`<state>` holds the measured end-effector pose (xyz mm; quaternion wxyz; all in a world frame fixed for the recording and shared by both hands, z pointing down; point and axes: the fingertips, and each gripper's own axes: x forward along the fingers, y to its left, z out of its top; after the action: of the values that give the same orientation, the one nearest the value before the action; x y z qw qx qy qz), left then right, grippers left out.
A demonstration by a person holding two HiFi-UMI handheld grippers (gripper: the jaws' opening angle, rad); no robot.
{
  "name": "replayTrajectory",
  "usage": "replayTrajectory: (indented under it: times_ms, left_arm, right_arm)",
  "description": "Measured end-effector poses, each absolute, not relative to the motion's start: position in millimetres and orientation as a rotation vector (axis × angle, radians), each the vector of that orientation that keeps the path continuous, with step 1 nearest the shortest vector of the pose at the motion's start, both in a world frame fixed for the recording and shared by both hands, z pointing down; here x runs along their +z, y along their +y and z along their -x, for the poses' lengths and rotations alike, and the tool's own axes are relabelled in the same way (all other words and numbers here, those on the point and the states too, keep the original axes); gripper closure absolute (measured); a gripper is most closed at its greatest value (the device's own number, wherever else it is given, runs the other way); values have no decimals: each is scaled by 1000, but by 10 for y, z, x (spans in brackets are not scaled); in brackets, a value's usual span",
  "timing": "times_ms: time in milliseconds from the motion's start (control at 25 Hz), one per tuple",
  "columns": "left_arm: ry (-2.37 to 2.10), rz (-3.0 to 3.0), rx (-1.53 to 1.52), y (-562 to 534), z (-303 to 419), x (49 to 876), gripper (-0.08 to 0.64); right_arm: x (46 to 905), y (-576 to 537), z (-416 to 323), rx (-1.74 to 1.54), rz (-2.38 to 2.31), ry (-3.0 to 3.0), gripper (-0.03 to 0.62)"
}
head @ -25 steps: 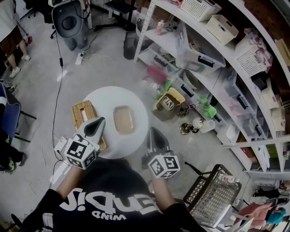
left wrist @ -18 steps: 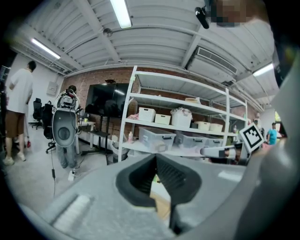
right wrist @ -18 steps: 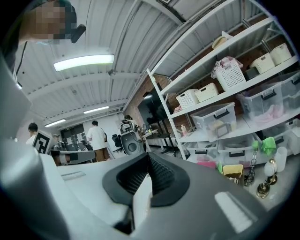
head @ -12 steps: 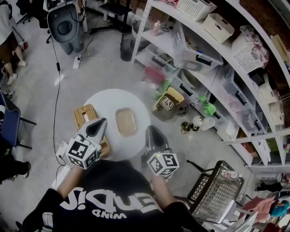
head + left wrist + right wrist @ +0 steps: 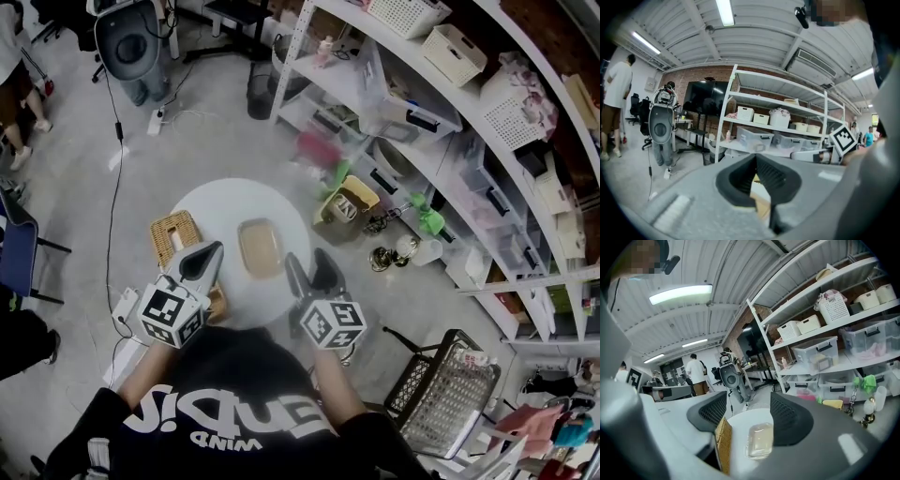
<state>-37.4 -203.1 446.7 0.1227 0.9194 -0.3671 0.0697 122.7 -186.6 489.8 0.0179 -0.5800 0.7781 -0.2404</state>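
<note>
A small round white table [image 5: 223,208] stands in front of me. On it lie a shallow clear container [image 5: 258,247] in the middle and a wicker basket [image 5: 172,236] at its left edge. My left gripper [image 5: 211,250] hovers over the basket's near corner with its jaws shut and nothing in them, as the left gripper view [image 5: 756,164] confirms. My right gripper [image 5: 308,266] is at the table's near right edge, open and empty. Between its jaws [image 5: 747,404] the right gripper view shows the container [image 5: 759,440], the basket [image 5: 723,442] and the table top [image 5: 750,420].
A long white shelving rack [image 5: 422,103] with bins and baskets runs along the right. A yellow bin [image 5: 347,208] and brass items [image 5: 384,258] sit on the floor beside the table. A wire basket [image 5: 436,403] is at right, a grey machine [image 5: 131,42] and a cable [image 5: 114,178] at left.
My right gripper's jaws have opened from shut, and it has edged toward the table. The left gripper stays shut and has barely moved.
</note>
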Motion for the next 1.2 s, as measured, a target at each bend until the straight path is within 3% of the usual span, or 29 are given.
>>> replayTrajectory:
  times_ms: [1200]
  left_arm:
    - [-1072, -2656, 274, -2238, 419, 4702, 558]
  right_arm:
    - [6910, -2244, -1067, -1328, 1856, 2523, 331]
